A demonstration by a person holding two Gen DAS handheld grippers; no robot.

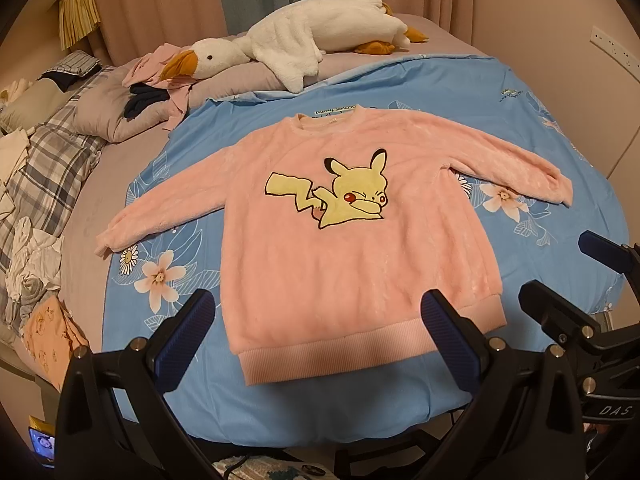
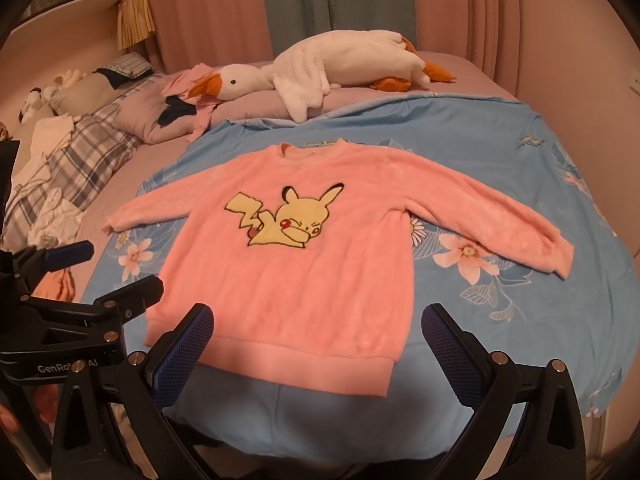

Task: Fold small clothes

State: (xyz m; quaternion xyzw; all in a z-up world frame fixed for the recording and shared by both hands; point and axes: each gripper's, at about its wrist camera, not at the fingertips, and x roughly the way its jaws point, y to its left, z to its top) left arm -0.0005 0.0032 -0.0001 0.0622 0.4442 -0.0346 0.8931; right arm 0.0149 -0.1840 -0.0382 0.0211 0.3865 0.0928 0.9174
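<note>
- Fingers on my left gripper stand wide apart, nothing between the blue pads but air; they hang above the sweatshirt's hem, pitched steeply down.
- Right gripper same story: fingers spread wide, pads clear of fabric, tilted down over the hem's right half.
- I see each gripper in the other's camera: right one at the lower right edge of the left wrist view, left one at the lower left edge of the right wrist view. Both sit near the bed's foot, side by side.
- Pink sweatshirt lies flat, face up, on the blue floral sheet. Both sleeves spread outward, neck pointing away from me, ribbed hem nearest the grippers. Yellow cartoon patch sits centred on the chest.
- Left sleeve cuff reaches just past the sheet's edge onto the mauve bedding; right cuff lies on the sheet.
- Plush goose lies across the far end of the bed, well apart from the sweatshirt.
- Heap of plaid and white clothes piled along the left side of the bed.
- Pink curtains behind.
</note>
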